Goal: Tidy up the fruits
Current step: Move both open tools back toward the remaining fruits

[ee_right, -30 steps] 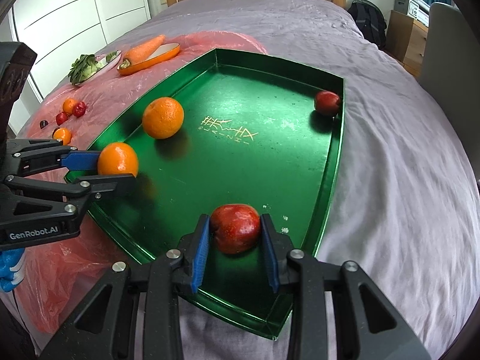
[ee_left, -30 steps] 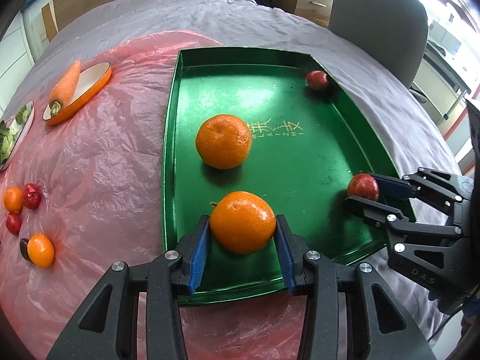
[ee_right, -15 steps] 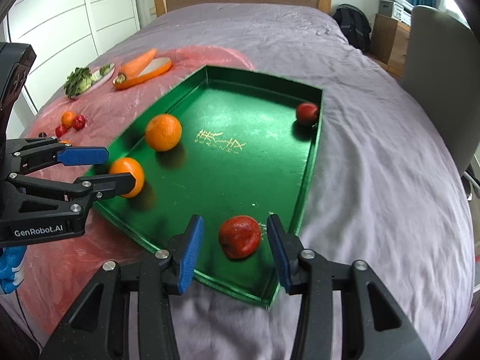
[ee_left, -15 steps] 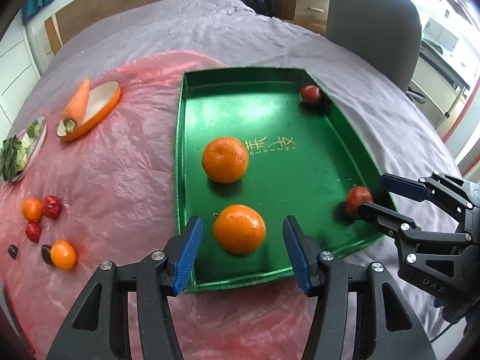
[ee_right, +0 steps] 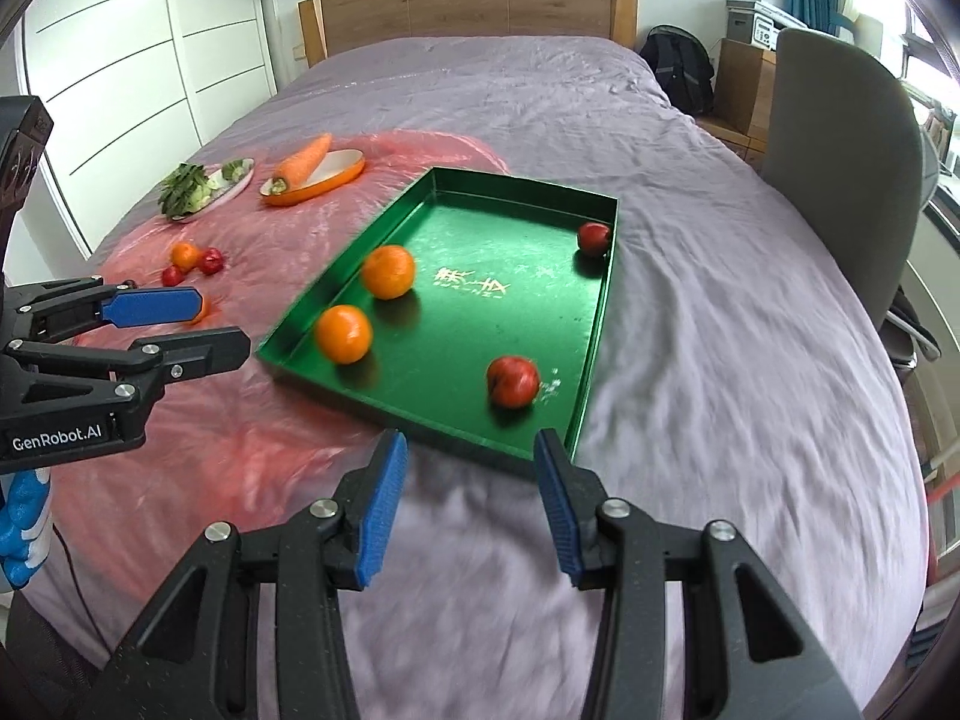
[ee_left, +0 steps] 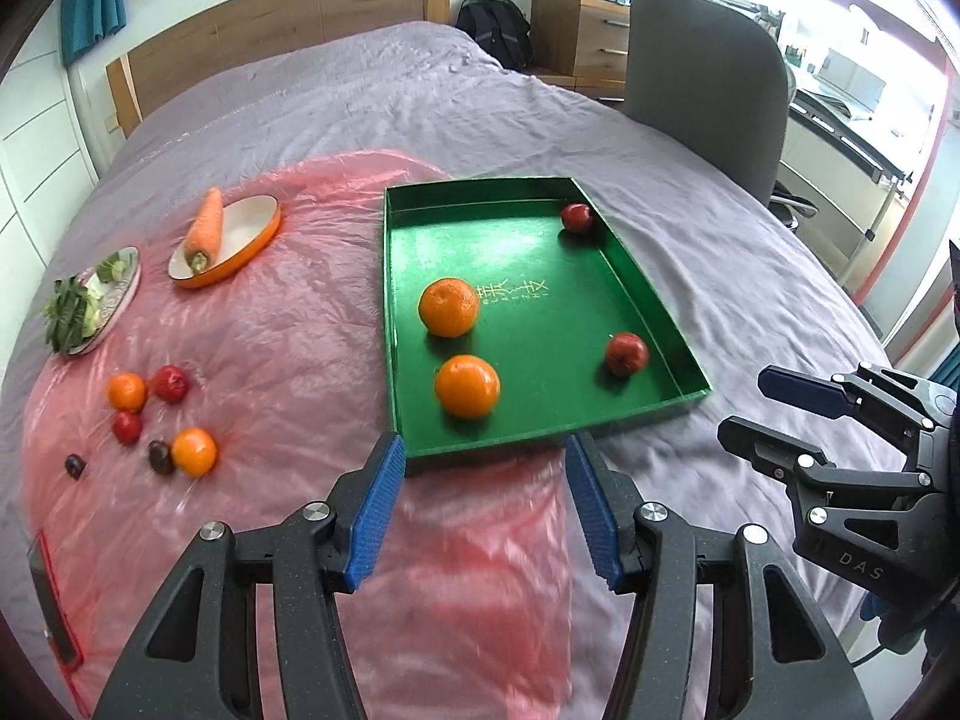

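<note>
Both the left gripper (ee_left: pixel 483 504) and the right gripper (ee_right: pixel 465 501) are spread wide, holding nothing. Two oranges (ee_left: pixel 467 386) and two red fruits (ee_right: pixel 512 381) lie in the green tray (ee_left: pixel 552 435). Only the left view shows two dark plums (ee_left: pixel 159 457) on the pink sheet (ee_left: pixel 288 360).

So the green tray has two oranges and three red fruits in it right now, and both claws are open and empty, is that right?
Not quite. The green tray holds two oranges but only two red fruits, as the left wrist view shows. The rest holds: the left claw and right claw are both open and empty.
</note>
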